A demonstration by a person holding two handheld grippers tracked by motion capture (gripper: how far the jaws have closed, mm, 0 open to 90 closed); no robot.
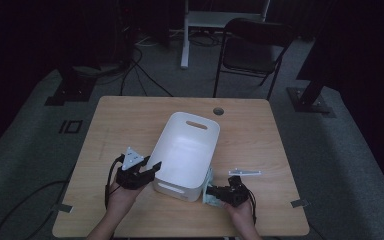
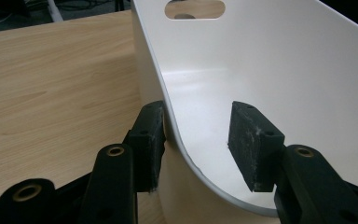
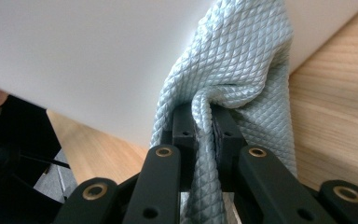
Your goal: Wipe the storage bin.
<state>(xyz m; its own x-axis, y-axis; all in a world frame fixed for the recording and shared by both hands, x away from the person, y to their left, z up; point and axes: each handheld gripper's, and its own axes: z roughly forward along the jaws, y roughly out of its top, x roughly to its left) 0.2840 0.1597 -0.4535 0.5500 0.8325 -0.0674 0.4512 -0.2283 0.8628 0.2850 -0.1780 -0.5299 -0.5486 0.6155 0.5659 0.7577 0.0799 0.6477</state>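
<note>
A white plastic tub (image 1: 187,150) with handle slots stands in the middle of the wooden table (image 1: 125,120). My left gripper (image 1: 147,170) sits astride the tub's near-left corner rim (image 2: 168,116). Its outer pad (image 2: 151,135) rests against the outside wall, while its inner pad (image 2: 251,140) hangs inside the tub, apart from the wall. At the tub's near-right corner my right gripper (image 1: 219,192) is shut on a pale blue-grey quilted cloth (image 3: 235,70). The cloth (image 1: 209,192) lies bunched against the tub's outer wall (image 3: 74,56).
A round cable hole (image 1: 218,111) is in the table's far edge behind the tub. A black folding chair (image 1: 252,50) and a white stand (image 1: 185,35) are on the floor beyond the table. Cables run across the floor at the left.
</note>
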